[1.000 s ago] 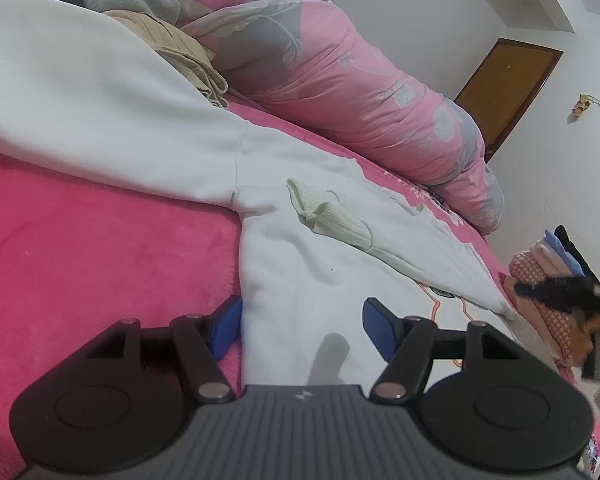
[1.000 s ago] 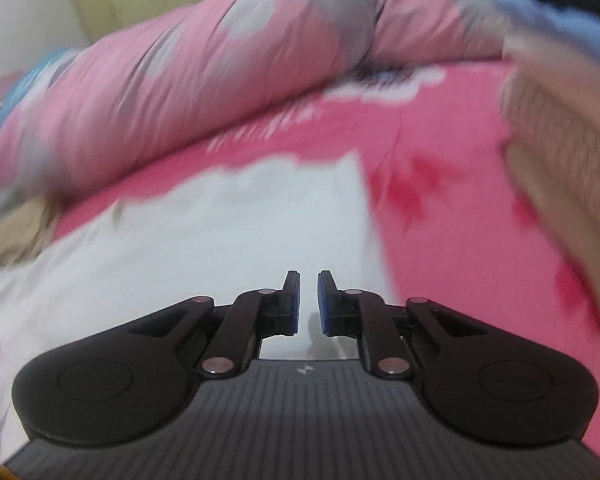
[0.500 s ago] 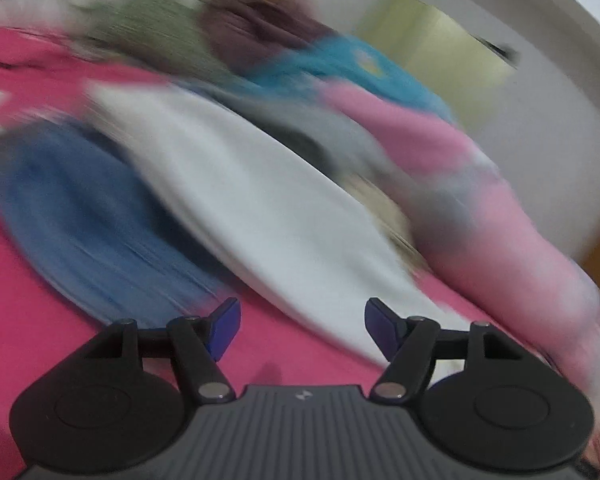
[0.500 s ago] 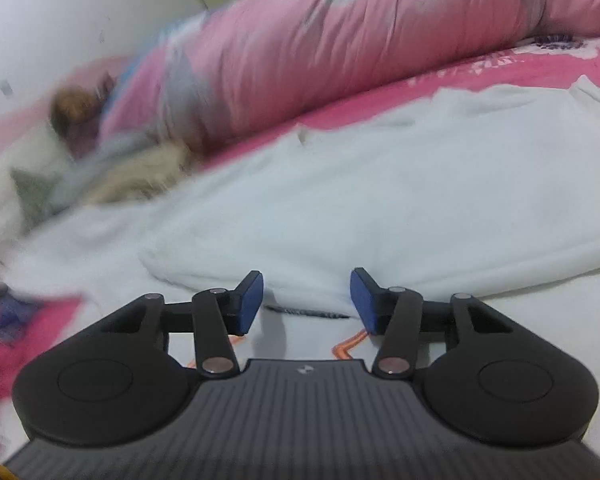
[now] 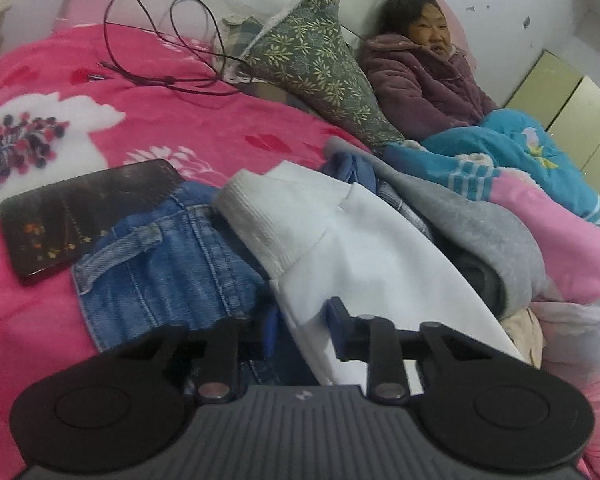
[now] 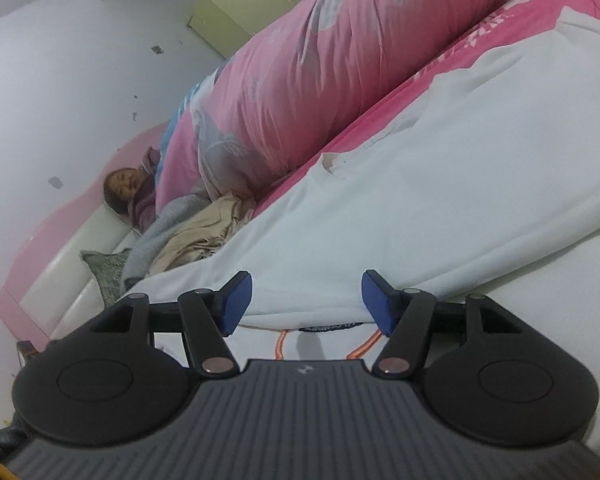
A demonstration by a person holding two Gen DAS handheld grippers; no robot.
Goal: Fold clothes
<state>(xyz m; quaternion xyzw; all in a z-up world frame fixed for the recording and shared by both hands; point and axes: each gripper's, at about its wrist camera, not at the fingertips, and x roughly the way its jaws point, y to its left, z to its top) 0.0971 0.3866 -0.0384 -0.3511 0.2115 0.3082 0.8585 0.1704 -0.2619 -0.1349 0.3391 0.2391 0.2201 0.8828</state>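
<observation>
From the left wrist, the left gripper [image 5: 300,334] is closing its blue pads on the soft white sweatshirt [image 5: 364,264], just below its ribbed cuff, which drapes over stiff blue jeans [image 5: 172,264] on the fuzzy pink blanket [image 5: 204,128]. From the right wrist, the right gripper [image 6: 305,306] is opening, jaws apart over the sweatshirt's smooth folded edge [image 6: 440,216], gripping nothing.

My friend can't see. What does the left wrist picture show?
The left gripper is closing its jaws on the edge of a white garment lying over blue jeans on a pink bed. A person sits beside a green pillow.
</observation>
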